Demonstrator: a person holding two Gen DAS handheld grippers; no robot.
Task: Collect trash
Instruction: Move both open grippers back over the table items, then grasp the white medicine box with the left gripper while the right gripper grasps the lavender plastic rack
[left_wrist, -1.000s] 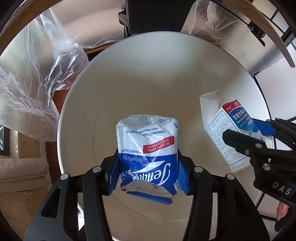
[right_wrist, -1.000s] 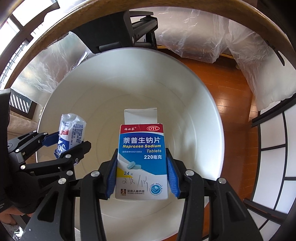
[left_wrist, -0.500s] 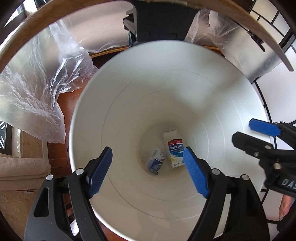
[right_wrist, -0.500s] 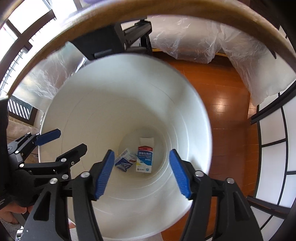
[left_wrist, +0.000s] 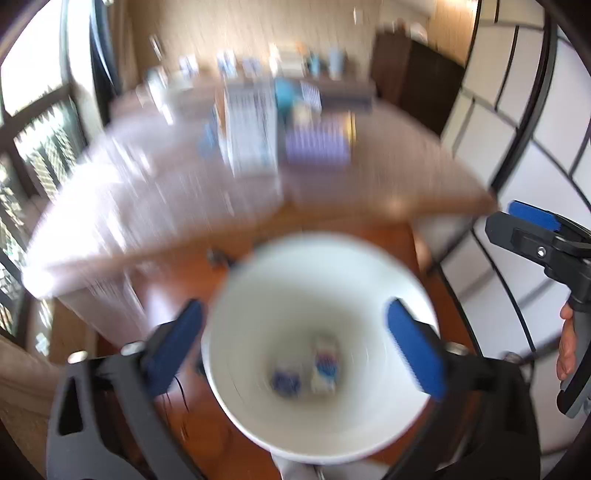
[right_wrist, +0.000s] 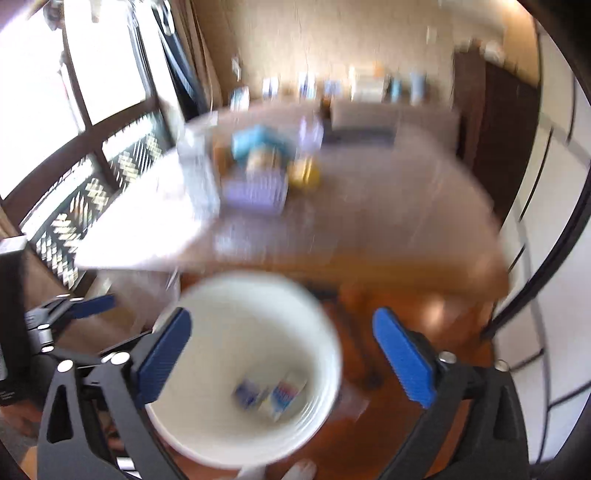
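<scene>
Both views are motion-blurred. A white bin (left_wrist: 258, 288) stands on the wood floor below me; it also shows in the right wrist view (right_wrist: 207, 306). At its bottom lie a blue tissue pack (left_wrist: 285, 380) and a medicine box (left_wrist: 325, 363), seen too in the right wrist view as the pack (right_wrist: 248, 392) and the box (right_wrist: 284, 397). My left gripper (left_wrist: 295, 343) is open and empty above the bin. My right gripper (right_wrist: 282, 354) is open and empty above the bin's right rim.
A table (left_wrist: 388, 177) covered in clear plastic stands beyond the bin, with several blurred boxes and packs (left_wrist: 255, 129) on it. The table also shows in the right wrist view (right_wrist: 388, 192). Windows are at left, white panelled screens at right.
Both grippers let go of the tissue pack and the medicine box, which dropped into the bin. Both then rose and tilted up, bringing the table into view.
</scene>
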